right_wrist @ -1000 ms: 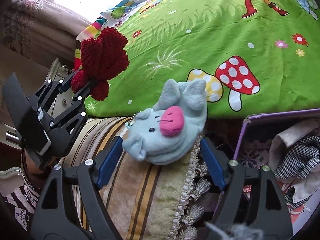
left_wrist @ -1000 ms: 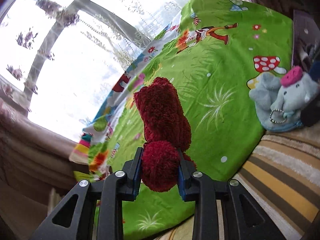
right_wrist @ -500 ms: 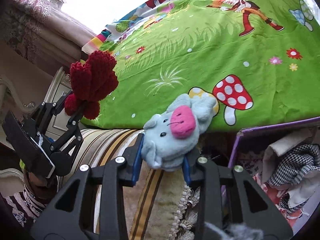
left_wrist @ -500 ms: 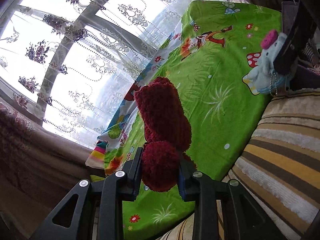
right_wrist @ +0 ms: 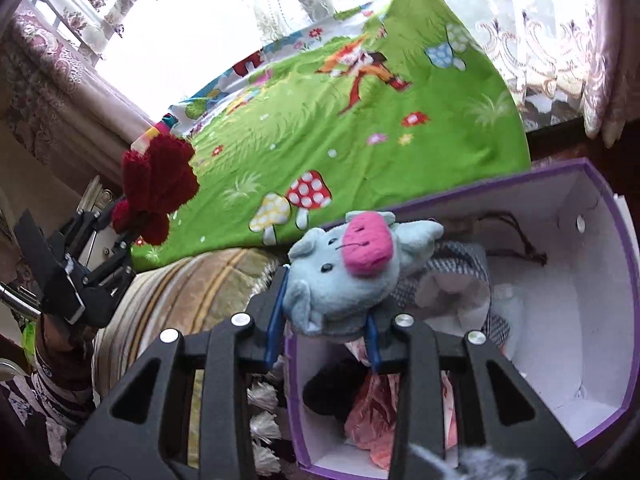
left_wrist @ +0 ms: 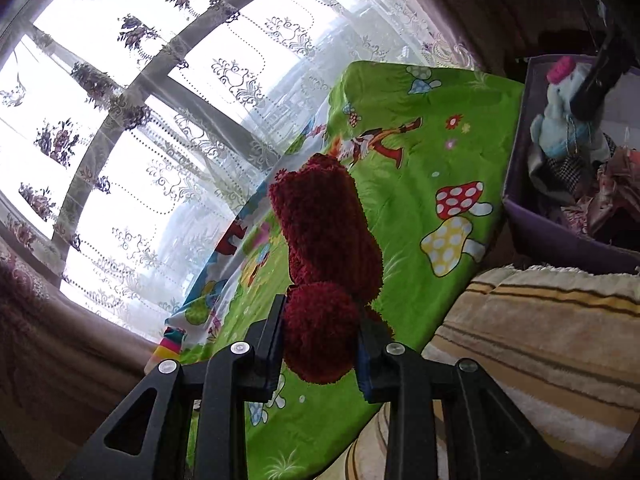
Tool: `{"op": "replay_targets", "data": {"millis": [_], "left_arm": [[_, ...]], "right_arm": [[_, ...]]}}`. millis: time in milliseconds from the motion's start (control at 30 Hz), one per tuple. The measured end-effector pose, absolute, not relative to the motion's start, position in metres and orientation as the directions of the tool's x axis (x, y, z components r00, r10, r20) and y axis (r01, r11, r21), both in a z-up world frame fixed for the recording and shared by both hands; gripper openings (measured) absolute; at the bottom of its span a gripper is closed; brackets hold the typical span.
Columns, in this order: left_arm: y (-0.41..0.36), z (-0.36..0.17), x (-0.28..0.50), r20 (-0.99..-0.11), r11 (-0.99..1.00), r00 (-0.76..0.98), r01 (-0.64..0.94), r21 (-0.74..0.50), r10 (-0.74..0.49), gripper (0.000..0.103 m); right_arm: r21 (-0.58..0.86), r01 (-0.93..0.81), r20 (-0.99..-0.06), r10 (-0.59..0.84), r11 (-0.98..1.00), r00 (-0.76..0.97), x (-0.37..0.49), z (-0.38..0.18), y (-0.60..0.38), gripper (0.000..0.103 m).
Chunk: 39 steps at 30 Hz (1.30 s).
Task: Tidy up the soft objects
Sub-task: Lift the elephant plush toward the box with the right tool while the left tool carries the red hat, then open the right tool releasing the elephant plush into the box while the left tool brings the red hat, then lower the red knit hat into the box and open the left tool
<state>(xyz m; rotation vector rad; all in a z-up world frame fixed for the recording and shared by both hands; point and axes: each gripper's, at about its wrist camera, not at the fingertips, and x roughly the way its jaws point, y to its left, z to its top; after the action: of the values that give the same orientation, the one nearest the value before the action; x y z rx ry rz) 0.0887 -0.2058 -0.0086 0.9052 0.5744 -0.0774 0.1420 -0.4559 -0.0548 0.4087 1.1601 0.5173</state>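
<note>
Holding: right gripper (right_wrist: pixel 326 334) clamps grey plush toy (right_wrist: pixel 344 276), snout up, above purple box (right_wrist: pixel 624 300).
L gripper (left_wrist: pixel 320 340): pinches red plush (left_wrist: pixel 326 236), long axis upright.

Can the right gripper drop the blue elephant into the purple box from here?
Probably yes. The right gripper is shut on the blue elephant and hangs over the open purple box. No lid is in the way; only some cloths lie on its floor.
</note>
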Motion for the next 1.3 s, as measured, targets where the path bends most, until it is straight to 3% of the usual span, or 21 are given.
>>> {"op": "replay_targets", "data": {"millis": [267, 500, 700, 1000, 1133, 1267, 1300], "left_arm": [[-0.261, -0.015, 0.073, -0.544, 0.542, 0.837, 0.435, 0.719, 0.049, 0.031], [-0.312, -0.02, 0.067, -0.61, 0.463, 0.787, 0.576, 0.674, -0.091, 0.031], [-0.357, -0.037, 0.052, -0.617, 0.303, 0.772, 0.631, 0.714, -0.155, 0.031], [-0.401, -0.065, 0.017, -0.584, 0.047, 0.759, 0.62, 0.783, -0.287, 0.032], [-0.409, -0.089, 0.004, -0.661, -0.111, 0.694, 0.661, 0.742, -0.285, 0.045], [-0.41, -0.087, 0.005, -0.72, -0.111, 0.639, 0.722, 0.683, -0.272, 0.06], [-0.409, -0.085, 0.006, -0.728, -0.105, 0.63, 0.733, 0.672, -0.271, 0.068]], "right_arm": [[0.535, -0.04, -0.831, 0.535, 0.844, 0.152, 0.104, -0.125, -0.48, 0.038], [0.525, -0.012, -0.847, 0.524, 0.851, 0.093, 0.091, -0.139, -0.49, 0.051], [0.526, -0.01, -0.844, 0.524, 0.85, 0.117, 0.07, -0.123, -0.512, 0.064], [0.434, 0.035, -0.87, 0.409, 0.9, 0.275, 0.041, -0.071, -0.575, 0.067], [0.41, 0.062, -0.861, 0.364, 0.91, 0.354, 0.041, -0.051, -0.594, 0.069], [0.429, 0.038, -0.85, 0.389, 0.903, 0.354, 0.054, -0.052, -0.584, 0.07], [0.429, 0.034, -0.85, 0.391, 0.903, 0.354, 0.057, -0.054, -0.582, 0.07]]}}
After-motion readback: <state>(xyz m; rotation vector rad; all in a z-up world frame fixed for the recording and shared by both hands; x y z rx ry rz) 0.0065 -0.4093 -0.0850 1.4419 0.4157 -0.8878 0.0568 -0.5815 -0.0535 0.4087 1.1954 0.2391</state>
